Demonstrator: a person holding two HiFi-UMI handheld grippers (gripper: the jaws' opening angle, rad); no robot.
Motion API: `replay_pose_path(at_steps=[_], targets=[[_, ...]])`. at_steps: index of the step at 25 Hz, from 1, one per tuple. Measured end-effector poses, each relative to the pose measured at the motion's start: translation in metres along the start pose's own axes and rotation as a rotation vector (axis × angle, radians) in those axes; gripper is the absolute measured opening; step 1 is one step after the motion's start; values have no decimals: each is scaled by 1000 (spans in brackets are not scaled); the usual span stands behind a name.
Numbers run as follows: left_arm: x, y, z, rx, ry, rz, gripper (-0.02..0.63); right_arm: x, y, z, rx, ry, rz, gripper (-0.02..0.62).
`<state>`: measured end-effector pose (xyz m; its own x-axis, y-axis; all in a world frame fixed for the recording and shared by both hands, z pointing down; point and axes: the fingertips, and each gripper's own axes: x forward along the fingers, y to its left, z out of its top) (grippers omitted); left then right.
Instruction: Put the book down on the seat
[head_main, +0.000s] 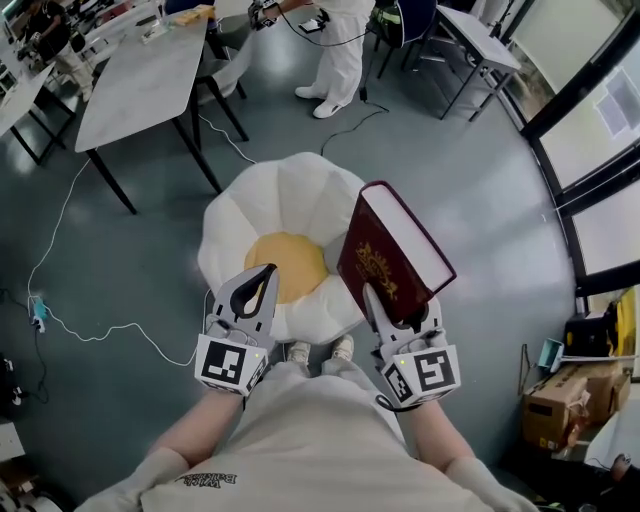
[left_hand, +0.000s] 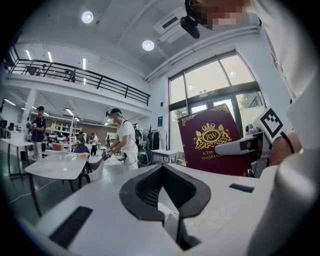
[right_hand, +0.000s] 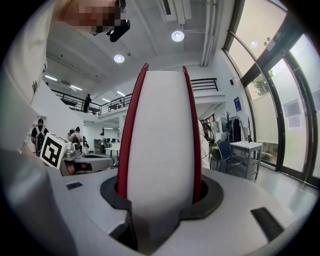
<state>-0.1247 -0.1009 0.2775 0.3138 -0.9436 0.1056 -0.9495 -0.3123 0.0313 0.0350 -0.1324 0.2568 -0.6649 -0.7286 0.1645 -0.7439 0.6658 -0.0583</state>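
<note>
Thick maroon gilt-crested book upright, aloft beside white, yellow-centred petal-shaped seat

seat just ahead of me, its top open from above, my left gripper hangs over its near left edge, book in my right gripper over its right edge, table far left, floor cable left, boxes near right

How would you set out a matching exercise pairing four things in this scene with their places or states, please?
Things:
1. dark red hardcover book
2. white petal-shaped cushion seat with yellow centre
3. left claw
4. grey rectangular table

Places or states:
A. shut, empty
B. on the floor, in front of the person
C. upper left in the head view
D. clamped upright in the right claw

Pairs: 1-D, 2-B, 3-A, 4-C
</note>
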Motion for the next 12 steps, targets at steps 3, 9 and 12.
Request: replay_pose_path(at_steps=[3, 9, 12], targets=[[2, -6, -7, -20, 9, 4, 3, -1, -5, -12, 27, 26, 19, 210], [18, -11, -10, -14, 8, 16, 3, 8, -27, -17, 54, 37, 40, 210], [35, -9, -9, -12, -12, 16, 3, 20, -41, -21, 86, 42, 51, 210]])
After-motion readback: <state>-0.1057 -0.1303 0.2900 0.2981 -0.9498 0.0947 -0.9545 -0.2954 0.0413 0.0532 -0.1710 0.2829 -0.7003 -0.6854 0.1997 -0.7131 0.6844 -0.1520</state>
